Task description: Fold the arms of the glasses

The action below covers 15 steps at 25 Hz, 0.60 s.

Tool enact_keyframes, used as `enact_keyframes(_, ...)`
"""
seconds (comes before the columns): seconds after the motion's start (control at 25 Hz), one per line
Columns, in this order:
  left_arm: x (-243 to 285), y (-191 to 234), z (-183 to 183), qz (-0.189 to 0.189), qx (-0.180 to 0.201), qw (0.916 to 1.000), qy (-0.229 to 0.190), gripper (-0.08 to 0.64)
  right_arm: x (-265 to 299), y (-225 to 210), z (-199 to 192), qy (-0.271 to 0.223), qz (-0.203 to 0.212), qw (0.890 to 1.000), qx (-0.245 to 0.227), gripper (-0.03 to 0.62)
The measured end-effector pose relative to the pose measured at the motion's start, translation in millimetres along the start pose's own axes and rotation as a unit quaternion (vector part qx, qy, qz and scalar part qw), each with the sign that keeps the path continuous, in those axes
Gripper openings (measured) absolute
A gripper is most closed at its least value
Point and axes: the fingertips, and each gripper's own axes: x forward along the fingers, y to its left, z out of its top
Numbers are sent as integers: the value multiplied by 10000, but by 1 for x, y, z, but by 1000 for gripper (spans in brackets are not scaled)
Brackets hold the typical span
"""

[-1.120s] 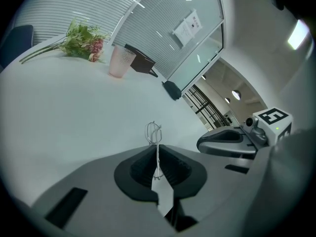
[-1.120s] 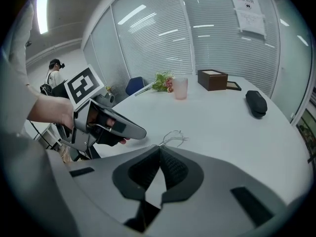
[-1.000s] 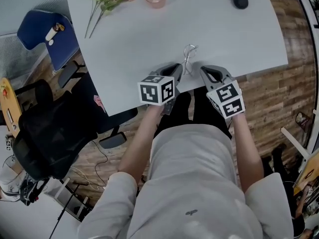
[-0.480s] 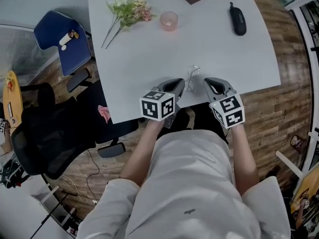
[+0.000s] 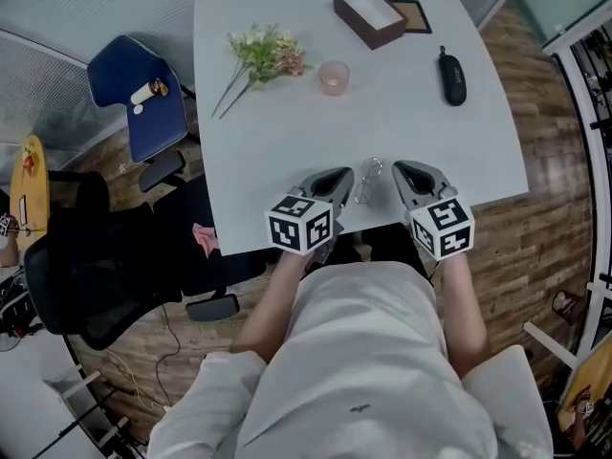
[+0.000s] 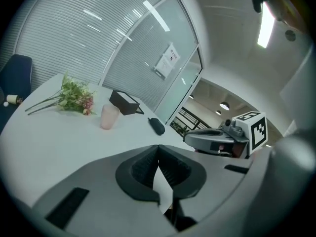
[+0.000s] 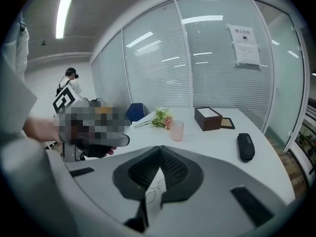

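Thin wire-framed glasses (image 5: 368,181) lie on the white table (image 5: 287,142) near its front edge, between my two grippers. My left gripper (image 5: 346,176) hovers just left of them, jaws shut with nothing between the pads. Just right of the glasses is my right gripper (image 5: 400,169), also shut and empty. In the left gripper view the left gripper (image 6: 158,148) has its pads meeting over bare table. Looking along the right gripper (image 7: 159,149), I see the glasses (image 7: 154,189) through the gap below its jaws, clear of the pads.
Toward the back of the table lie a flower sprig (image 5: 263,54), a pink cup (image 5: 333,77), a brown box (image 5: 369,14) with a small frame (image 5: 413,14) and a black glasses case (image 5: 452,76). A blue chair (image 5: 143,103) and a black office chair (image 5: 86,266) stand to the left.
Both grippers have risen from the table's front edge, still shut. The glasses stay on the table. The head view now takes in more of the far table.
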Motion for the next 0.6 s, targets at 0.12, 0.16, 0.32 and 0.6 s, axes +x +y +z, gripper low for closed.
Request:
enact_keyframes(0.12,-7,-5,19,-6,165,9996,-223,18,-8,-1,16,-201,-59,9998,-69,6)
enact_keyframes(0.16,-10,-7,26,-10,218,9993,-294,18,-11,-1,21,-270,-75,9996,-88,6)
enact_keyframes(0.32,-18,-15,55,-61,435,9973,-585,18,-20,-4,45,-533,-144,9983,-159,6)
enact_keyframes(0.6,-33,-23,98,-85,747,9923,-988,18,-31,-9,84,-840,-306,9947,-507,6)
